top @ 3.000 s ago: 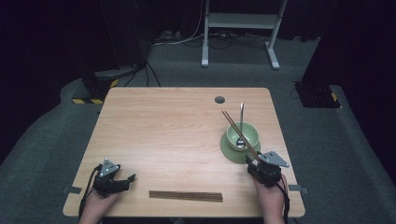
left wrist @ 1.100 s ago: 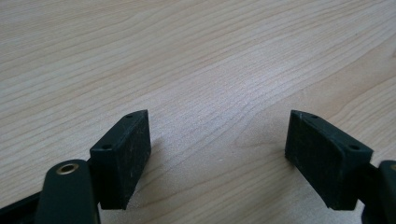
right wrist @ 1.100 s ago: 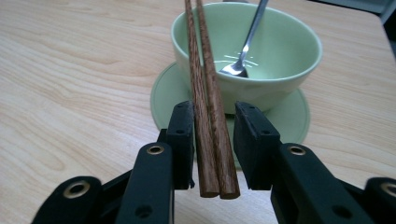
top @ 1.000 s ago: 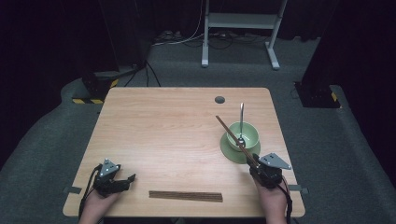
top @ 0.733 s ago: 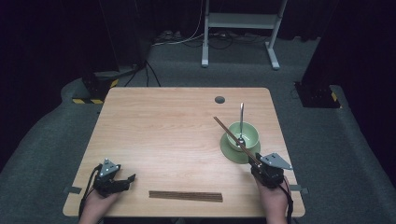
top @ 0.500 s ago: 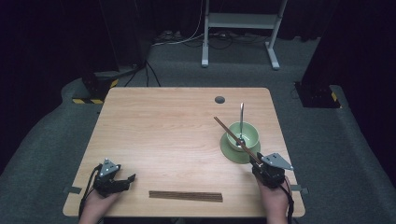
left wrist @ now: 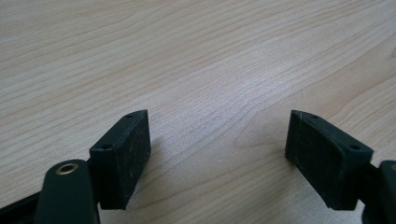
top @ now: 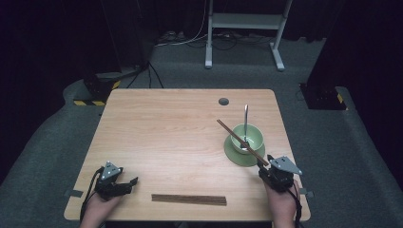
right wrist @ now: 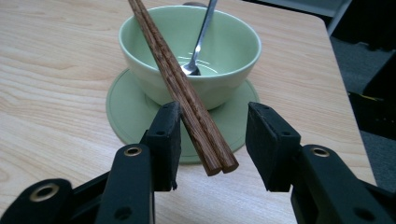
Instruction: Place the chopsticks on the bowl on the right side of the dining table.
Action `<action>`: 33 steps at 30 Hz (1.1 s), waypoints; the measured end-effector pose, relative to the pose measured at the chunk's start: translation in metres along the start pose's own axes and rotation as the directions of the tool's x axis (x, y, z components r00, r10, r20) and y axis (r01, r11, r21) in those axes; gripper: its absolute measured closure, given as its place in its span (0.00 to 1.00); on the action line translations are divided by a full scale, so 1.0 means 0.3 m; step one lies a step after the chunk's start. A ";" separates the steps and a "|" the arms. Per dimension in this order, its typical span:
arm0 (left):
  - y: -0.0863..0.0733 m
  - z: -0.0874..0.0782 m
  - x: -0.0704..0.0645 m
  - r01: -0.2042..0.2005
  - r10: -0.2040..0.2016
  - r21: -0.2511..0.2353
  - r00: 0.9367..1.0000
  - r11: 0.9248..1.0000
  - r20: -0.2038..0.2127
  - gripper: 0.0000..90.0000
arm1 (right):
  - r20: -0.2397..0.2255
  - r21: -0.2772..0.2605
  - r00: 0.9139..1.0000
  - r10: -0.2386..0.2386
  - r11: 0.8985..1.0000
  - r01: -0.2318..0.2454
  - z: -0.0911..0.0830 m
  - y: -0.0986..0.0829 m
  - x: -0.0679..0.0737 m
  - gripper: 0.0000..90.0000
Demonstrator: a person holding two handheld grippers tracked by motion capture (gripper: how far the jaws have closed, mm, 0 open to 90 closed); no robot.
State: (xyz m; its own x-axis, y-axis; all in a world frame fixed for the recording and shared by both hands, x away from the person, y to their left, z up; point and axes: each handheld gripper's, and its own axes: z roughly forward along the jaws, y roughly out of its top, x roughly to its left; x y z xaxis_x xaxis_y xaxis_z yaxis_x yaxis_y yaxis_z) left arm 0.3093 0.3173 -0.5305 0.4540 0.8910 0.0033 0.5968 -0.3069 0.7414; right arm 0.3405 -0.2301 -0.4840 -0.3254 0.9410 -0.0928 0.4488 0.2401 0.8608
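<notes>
Resting across the bowl rim, chopsticks | long axis running from right gripper up-left over counter | near ends between spread fingers, unpinched | left gripper fingers spread

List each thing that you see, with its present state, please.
chopsticks: resting across the bowl rim, near ends between open jaws
bowl: upright on saucer
spoon: leaning inside bowl
saucer: flat on table
left gripper: open, nothing between
right gripper: open
</notes>
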 end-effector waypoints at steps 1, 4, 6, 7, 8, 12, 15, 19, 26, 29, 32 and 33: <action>0.000 0.000 0.001 0.000 0.000 0.001 1.000 1.000 0.002 0.25 | 0.002 0.001 1.000 0.004 1.000 -0.004 -0.001 -0.001 -0.001 0.62; 0.001 0.001 0.002 0.000 0.000 0.000 1.000 1.000 0.005 0.24 | 0.016 0.004 1.000 0.011 1.000 -0.011 -0.002 -0.006 -0.009 0.61; 0.001 0.002 0.002 -0.001 0.001 0.001 1.000 1.000 0.007 0.24 | 0.021 0.004 1.000 0.016 1.000 -0.016 -0.002 -0.009 -0.017 0.61; 0.001 0.002 0.003 -0.001 0.001 0.001 1.000 1.000 0.008 0.24 | 0.024 0.003 1.000 0.017 1.000 -0.018 -0.002 -0.010 -0.021 0.61; 0.002 0.002 0.003 -0.001 0.001 0.002 1.000 1.000 0.007 0.24 | 0.029 0.003 0.999 0.020 1.000 -0.020 -0.003 -0.011 -0.024 0.61; 0.009 0.011 -0.002 0.004 -0.003 0.009 1.000 1.000 -0.008 0.22 | 0.043 0.001 0.999 0.030 1.000 -0.030 -0.005 -0.013 -0.037 0.61; 0.016 0.019 -0.003 0.028 -0.027 0.016 0.999 0.999 -0.029 0.16 | 0.051 0.004 0.998 0.028 1.000 -0.028 0.000 -0.013 -0.041 0.60; 0.033 0.033 -0.001 0.059 -0.057 0.040 0.997 0.997 -0.045 0.13 | 0.057 0.006 0.998 0.031 0.999 -0.032 0.010 -0.009 -0.051 0.58; 0.116 0.086 0.009 0.044 -0.043 0.040 0.999 0.998 -0.018 0.04 | 0.057 0.018 0.998 0.027 0.999 -0.028 0.025 0.003 -0.073 0.58; 0.171 0.108 0.002 0.054 -0.054 0.005 0.999 0.999 0.001 0.04 | 0.054 0.024 0.998 0.033 0.999 -0.035 0.029 0.008 -0.093 0.58; 0.229 0.126 -0.016 0.024 -0.024 -0.007 0.999 1.000 0.024 0.05 | 0.050 0.024 0.998 0.034 0.999 -0.036 0.036 0.011 -0.109 0.58; 0.257 0.134 -0.029 0.006 -0.006 -0.014 1.000 1.000 0.023 0.05 | 0.049 0.025 0.998 0.034 0.999 -0.035 0.038 0.013 -0.113 0.58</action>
State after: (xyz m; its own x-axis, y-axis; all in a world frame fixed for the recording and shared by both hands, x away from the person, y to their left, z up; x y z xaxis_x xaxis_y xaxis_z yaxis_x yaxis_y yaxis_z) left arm 0.3781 0.2725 -0.5004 0.4656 0.8848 -0.0164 0.5902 -0.2966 0.7508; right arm 0.3626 -0.2582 -0.4833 -0.2686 0.9592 -0.0884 0.4808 0.2130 0.8506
